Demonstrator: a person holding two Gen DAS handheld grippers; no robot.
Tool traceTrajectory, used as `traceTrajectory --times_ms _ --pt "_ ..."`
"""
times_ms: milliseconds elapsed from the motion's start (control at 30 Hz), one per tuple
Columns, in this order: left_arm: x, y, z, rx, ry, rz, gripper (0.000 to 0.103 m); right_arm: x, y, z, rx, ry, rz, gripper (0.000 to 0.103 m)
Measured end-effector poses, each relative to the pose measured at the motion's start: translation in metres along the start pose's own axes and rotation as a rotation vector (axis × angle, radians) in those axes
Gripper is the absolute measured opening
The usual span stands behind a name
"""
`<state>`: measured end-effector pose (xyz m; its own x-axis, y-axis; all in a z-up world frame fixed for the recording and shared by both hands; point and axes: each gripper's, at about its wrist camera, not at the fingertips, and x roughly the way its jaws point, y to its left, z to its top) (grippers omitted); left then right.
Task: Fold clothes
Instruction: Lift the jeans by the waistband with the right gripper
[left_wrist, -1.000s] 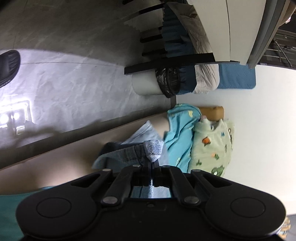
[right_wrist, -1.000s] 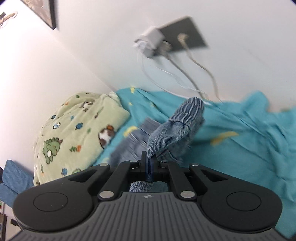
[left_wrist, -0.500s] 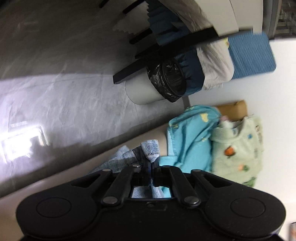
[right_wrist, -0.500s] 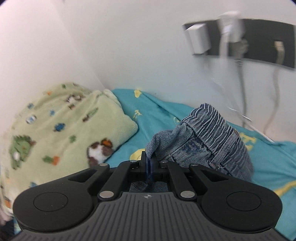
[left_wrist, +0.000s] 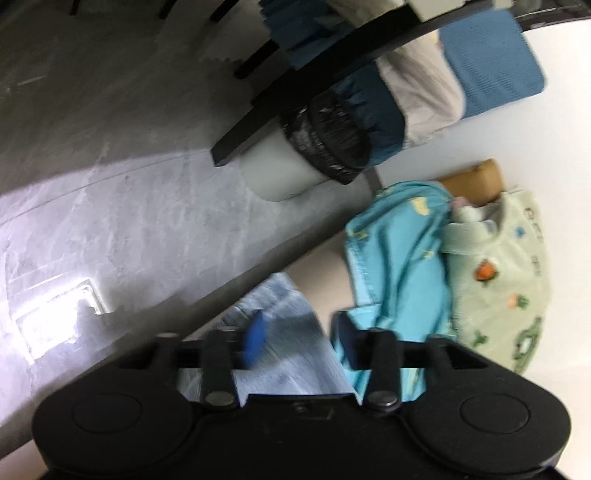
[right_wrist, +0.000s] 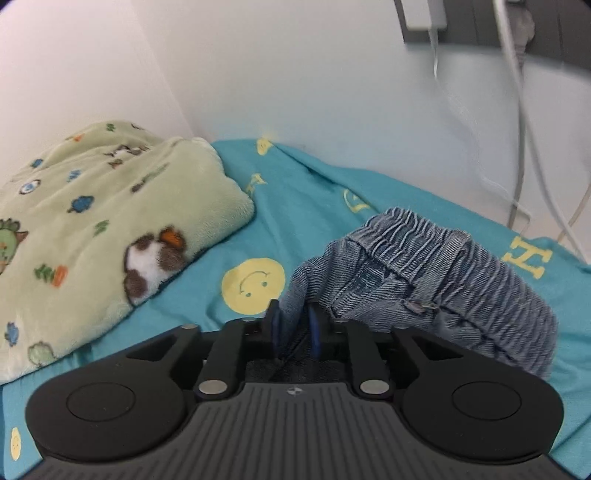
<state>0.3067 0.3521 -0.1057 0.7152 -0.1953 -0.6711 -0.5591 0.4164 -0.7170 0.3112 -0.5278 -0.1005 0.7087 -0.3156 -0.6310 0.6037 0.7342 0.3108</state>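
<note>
Left wrist view, left to right: a grey floor (left_wrist: 122, 192) with a bright glare patch fills the left side. A pale bin (left_wrist: 284, 173) lined with a black bag lies past a dark table edge (left_wrist: 295, 92). Lower centre, the left gripper (left_wrist: 295, 332) has its fingers spread wide apart; the blue pad (left_wrist: 255, 338) of one finger shows against light denim, and nothing is clamped between them. The jeans (left_wrist: 280, 332) lie just beyond and beneath the fingers, at the edge of the bed. To the right, the teal sheet (left_wrist: 399, 266) is bunched up, touching the green blanket (left_wrist: 506, 280) against the white wall (left_wrist: 561, 147).

Right wrist view, left to right: the green blanket (right_wrist: 99, 221), printed with small animals, rests on the teal sheet (right_wrist: 306, 192), which carries yellow smiley faces. At centre, the right gripper (right_wrist: 293, 326) has its fingers slightly parted, with a fold of denim lying between them; whether the pads press it cannot be told. The jeans (right_wrist: 424, 280) sit in a heap on the sheet, elastic waistband uppermost, right of the gripper. White cables (right_wrist: 517, 110) hang down the wall (right_wrist: 295, 74) behind.
</note>
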Motion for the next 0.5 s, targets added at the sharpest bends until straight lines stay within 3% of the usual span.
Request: traceTrajectory --times_ms 33,133,500 --pt "-0.009 0.002 -0.002 -0.003 0.001 -0.029 0.049 -0.009 0.002 0.0 -0.018 -0.011 -0.005 0.036" --pt "-0.036 0.014 -0.013 -0.012 0.013 -0.108 0.057 -0.042 0.004 -0.004 -0.032 -0.042 0.019 0.042" --pt "-0.1 0.082 -0.061 -0.184 0.066 -0.197 0.06 -0.147 0.043 -0.066 -0.189 0.01 0.156 0.043"
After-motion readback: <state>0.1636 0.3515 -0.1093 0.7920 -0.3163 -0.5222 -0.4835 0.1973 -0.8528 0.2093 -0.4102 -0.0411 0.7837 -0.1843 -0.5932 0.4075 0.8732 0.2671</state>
